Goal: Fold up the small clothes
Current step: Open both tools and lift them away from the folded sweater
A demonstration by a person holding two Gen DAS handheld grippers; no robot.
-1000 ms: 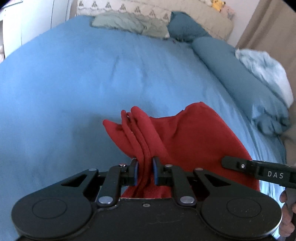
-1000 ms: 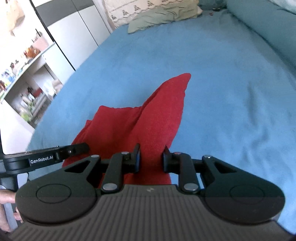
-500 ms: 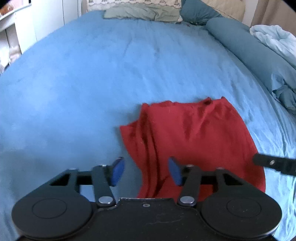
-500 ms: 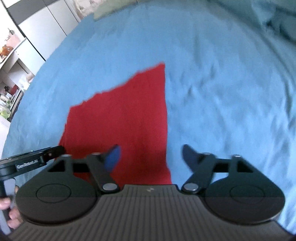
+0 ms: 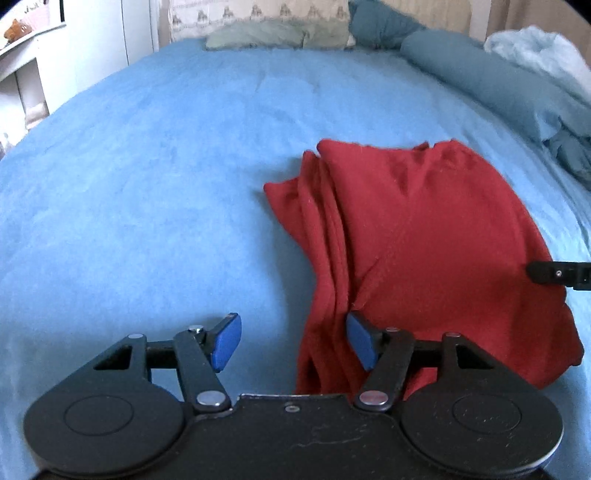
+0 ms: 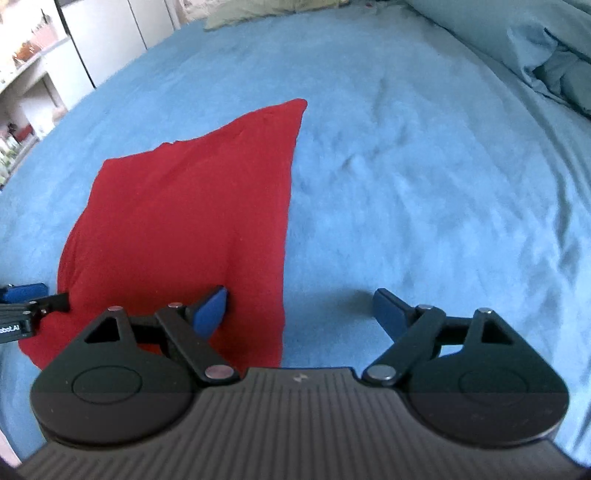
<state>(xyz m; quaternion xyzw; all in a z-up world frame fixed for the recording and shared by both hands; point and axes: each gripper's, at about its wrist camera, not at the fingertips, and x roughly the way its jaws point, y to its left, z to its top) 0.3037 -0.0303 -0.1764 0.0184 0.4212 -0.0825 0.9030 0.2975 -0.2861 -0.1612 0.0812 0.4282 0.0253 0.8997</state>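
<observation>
Blue bedding (image 5: pixel 155 192) covers a wide bed that fills both wrist views, with a pale green pillow (image 5: pixel 258 37) and a patterned cream pillow (image 5: pixel 258 9) at 12 o'clock in the left view. A long teal bolster (image 5: pixel 491 81) runs from 1 o'clock toward 3 o'clock there, and a light blue crumpled blanket (image 5: pixel 535 51) lies just behind it. White cupboard doors (image 6: pixel 110 37) and cluttered shelves (image 6: pixel 22 66) stand at 10 and 11 o'clock in the right view.

A red garment (image 5: pixel 424 251) lies on the bedding, folded into a rough block. In the left view it spreads from the centre toward 4 o'clock, and its left edge is bunched into several upright pleats. In the right view the same garment (image 6: pixel 184 229) lies smooth and flat, tapering to a point at 12 o'clock.

The left gripper (image 5: pixel 291 341) has its jaws apart and opening; the bunched edge of the garment runs down between them, close to the right blue pad (image 5: pixel 360 343), while the left pad hangs over bare bedding. It grips nothing.

The right gripper (image 6: pixel 299 308) stands spread wide. Its left pad (image 6: pixel 210 310) sits over the garment's near corner and the right 1 over bare bedding, and the straight cloth edge passes between them unpinched.

Each view shows the tip of the other gripper at its side edge.
</observation>
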